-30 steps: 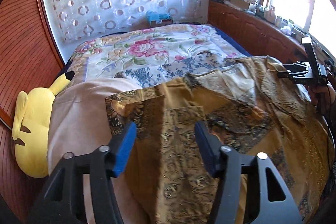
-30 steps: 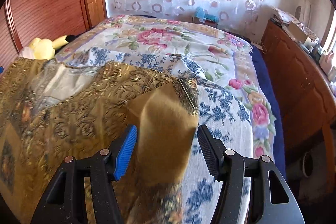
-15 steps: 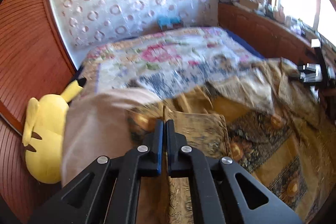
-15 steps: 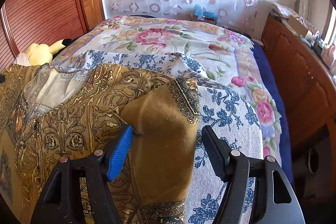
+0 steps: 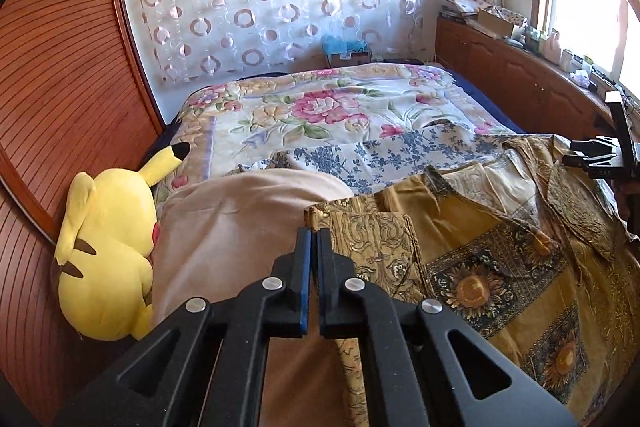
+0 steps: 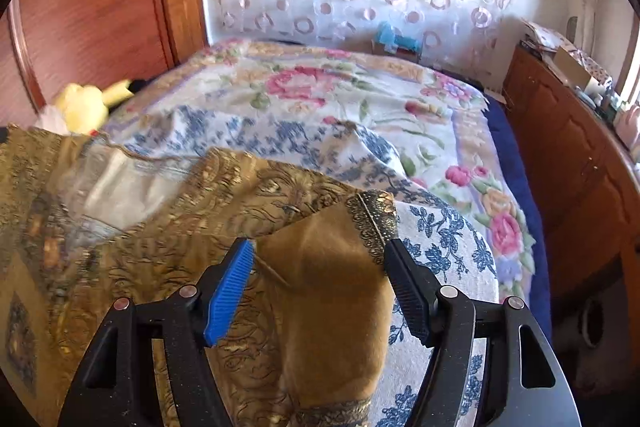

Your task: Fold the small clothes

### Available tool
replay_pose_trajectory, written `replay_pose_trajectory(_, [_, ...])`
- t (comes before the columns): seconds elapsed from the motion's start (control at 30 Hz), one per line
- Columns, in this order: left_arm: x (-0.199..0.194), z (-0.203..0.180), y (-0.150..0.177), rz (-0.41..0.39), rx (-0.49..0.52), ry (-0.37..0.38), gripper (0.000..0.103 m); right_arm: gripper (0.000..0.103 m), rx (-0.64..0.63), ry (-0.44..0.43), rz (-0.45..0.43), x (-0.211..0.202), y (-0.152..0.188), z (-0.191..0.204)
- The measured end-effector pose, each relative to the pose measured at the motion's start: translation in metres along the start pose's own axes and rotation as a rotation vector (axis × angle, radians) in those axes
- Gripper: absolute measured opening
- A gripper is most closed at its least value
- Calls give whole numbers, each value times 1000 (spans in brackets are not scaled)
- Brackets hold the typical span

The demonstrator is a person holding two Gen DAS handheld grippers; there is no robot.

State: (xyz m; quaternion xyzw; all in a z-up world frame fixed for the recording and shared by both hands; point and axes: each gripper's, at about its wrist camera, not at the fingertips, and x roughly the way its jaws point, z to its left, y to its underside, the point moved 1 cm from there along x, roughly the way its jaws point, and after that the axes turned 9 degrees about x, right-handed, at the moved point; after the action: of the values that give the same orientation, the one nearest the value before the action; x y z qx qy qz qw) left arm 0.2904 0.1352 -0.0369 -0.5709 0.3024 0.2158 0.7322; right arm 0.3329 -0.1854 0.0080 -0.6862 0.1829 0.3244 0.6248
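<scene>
Gold patterned garment (image 5: pixel 500 267) with sunflower panels lies spread over the near part of the bed (image 5: pixel 340 107), on a blue-flowered sheet (image 6: pixel 440 243) and beside a beige pillow (image 5: pixel 240 219), with a yellow Pikachu plush (image 5: pixel 104 259) at the bed's left edge. Left gripper (image 5: pixel 313 239) has just closed, its fingers pressed together at the garment's folded left sleeve, though whether cloth is caught between them cannot be told. Right gripper (image 6: pixel 320 255) has its fingers spread, a folded-over flap of the garment's right side lying loose between them.
</scene>
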Motion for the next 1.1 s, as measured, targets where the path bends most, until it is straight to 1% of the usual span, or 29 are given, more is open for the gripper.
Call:
replay_pose_trajectory(0.1, [-2, 2, 1, -10, -15, 3, 3, 70, 36, 44, 31, 8, -4, -8])
replay_pose_trajectory(0.13, [-5, 3, 1, -18, -20, 4, 3, 70, 59, 46, 41, 11, -4, -13])
replay_pose_trajectory(0.23, [-13, 3, -1, -41, -19, 2, 3, 70, 121, 17, 67, 16, -5, -21])
replay_pose_trajectory(0.27, [-16, 2, -1, -47, -21, 5, 3, 68, 127, 11, 63, 15, -6, -22])
replay_pose_trajectory(0.4, [-24, -3, -3, -60, -3, 7, 3, 64, 130, 4, 71, 17, -12, -22])
replay_pose_trajectory(0.43, [-25, -4, -3, -61, -1, 10, 3, 61, 126, 7, 72, 16, -12, -22])
replay_pose_trajectory(0.5, [-27, -6, -4, -65, 2, 16, 3, 52, 108, 0, 70, 16, -12, -18])
replay_pose_trajectory(0.53, [-28, -7, -4, -67, 4, 19, 3, 42, 97, -9, 69, 14, -11, -18])
replay_pose_trajectory(0.57, [-29, -9, -4, -71, 3, 25, 3, 28, 86, -19, 70, 14, -10, -16])
replay_pose_trajectory(0.6, [-31, -12, -4, -71, 3, 28, 3, 22, 75, -28, 73, 12, -9, -14])
replay_pose_trajectory(0.63, [-32, -14, -4, -71, 6, 35, 3, 12, 60, -34, 77, 11, -8, -13])
replay_pose_trajectory(0.67, [-34, -16, -5, -75, 11, 40, 3, 6, 42, -46, 83, 10, -6, -10])
replay_pose_trajectory(0.77, [-43, -24, -5, -91, 22, 54, 3, 5, 0, -50, 82, 5, -3, -5])
replay_pose_trajectory(0.83, [-49, -30, -4, -99, 30, 61, 3, 5, -3, -66, 73, -2, -2, -4])
replay_pose_trajectory(1.0, [-67, -41, -1, -117, 40, 76, 3, 4, 4, -76, -5, -32, 5, -4])
replay_pose_trajectory(1.1, [-80, -44, 6, -132, 39, 86, 3, 4, -7, -99, -52, -54, 19, 2])
